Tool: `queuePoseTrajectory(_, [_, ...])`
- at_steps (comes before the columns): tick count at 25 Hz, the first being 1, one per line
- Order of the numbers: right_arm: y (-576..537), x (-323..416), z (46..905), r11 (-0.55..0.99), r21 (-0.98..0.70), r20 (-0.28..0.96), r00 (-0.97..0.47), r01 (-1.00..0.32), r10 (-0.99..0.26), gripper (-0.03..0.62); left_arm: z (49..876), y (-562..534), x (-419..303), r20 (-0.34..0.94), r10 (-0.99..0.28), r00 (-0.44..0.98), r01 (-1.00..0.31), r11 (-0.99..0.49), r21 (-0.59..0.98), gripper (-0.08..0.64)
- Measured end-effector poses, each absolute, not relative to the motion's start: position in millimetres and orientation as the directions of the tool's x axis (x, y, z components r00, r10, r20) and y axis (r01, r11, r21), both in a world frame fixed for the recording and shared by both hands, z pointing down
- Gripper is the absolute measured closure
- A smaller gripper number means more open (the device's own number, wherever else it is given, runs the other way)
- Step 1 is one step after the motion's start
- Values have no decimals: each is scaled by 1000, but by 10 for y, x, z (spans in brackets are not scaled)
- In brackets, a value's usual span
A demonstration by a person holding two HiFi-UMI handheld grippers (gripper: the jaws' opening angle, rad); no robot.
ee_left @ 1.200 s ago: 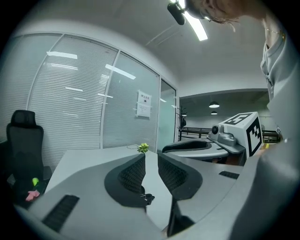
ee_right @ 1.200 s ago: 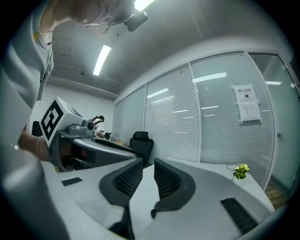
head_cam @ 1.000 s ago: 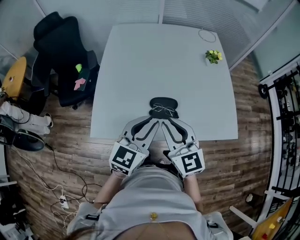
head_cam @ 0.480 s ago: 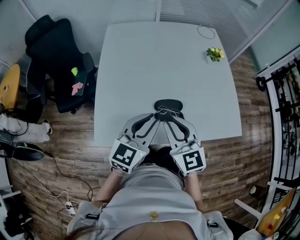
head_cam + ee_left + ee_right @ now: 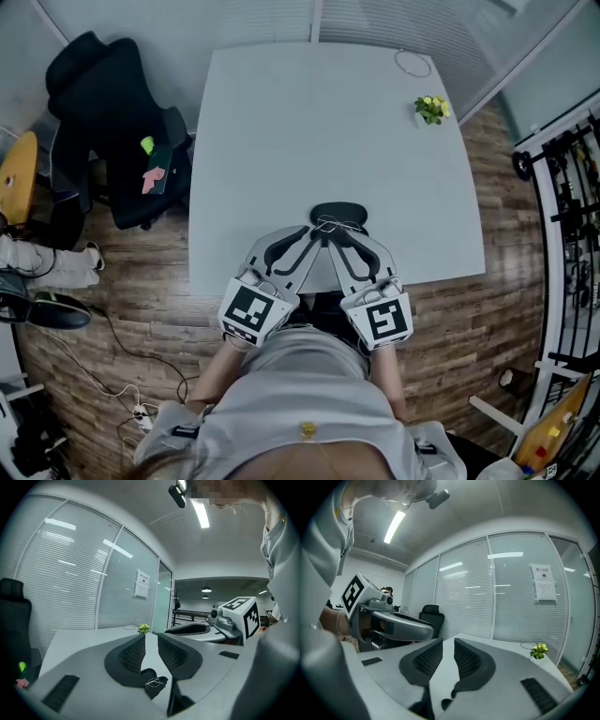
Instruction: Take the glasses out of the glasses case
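Observation:
A black glasses case [image 5: 339, 212] lies near the table's [image 5: 281, 131] front edge. Thin wire-framed glasses [image 5: 328, 225] rest on its near part. Both grippers point at it side by side from the front edge. My left gripper [image 5: 317, 236] and my right gripper [image 5: 332, 237] have their tips just short of the glasses. In the left gripper view my left gripper [image 5: 151, 651] stands open with nothing between its pads, and the glasses [image 5: 155, 682] lie on the case [image 5: 149, 689] below and beyond the jaws. In the right gripper view my right gripper [image 5: 447, 659] also shows a bare gap.
A small yellow-green plant [image 5: 428, 109] stands at the table's far right corner, a thin cable ring [image 5: 412, 67] behind it. A black office chair [image 5: 108, 112] with bright items on it sits left of the table. A metal rack [image 5: 572, 216] runs along the right.
Both grippers have edged a little forward over the table's front edge toward the case. Their jaws keep the same gap, and the glasses still lie on the case.

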State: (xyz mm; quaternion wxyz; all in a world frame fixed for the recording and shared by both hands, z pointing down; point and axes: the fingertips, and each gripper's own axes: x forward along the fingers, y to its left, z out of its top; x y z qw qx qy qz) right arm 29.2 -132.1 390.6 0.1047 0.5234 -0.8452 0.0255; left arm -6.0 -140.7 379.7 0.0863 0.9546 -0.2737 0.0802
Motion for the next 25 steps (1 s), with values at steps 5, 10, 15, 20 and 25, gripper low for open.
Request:
queuePoseTrajectory(5, [-1429, 353, 3955, 458, 60, 227, -434, -887, -872, 509, 3848, -1503, 19, 213, -504, 837, -535, -836, 124, 463])
queuePoseTrajectory(10, [-1531, 414, 4041, 466, 61, 258, -437, -883, -861, 509, 3911, -1575, 88, 233, -494, 838, -531, -836, 136, 463])
queuePoseTrajectory(15, [-1594, 462, 4218, 484, 72, 314, -440, -872, -841, 509, 3981, -1620, 130, 251, -488, 836, -530, -835, 145, 463])
queuePoseTrajectory(20, [-1645, 528, 4443, 496, 75, 370, -437, -865, -820, 511, 4048, -1658, 138, 267, -491, 830, -540, -826, 160, 463])
queuePoseTrajectory(25, [-1650, 599, 4776, 510, 94, 444, -423, -855, -790, 512, 4115, -1654, 135, 282, -493, 823, -548, -820, 166, 463])
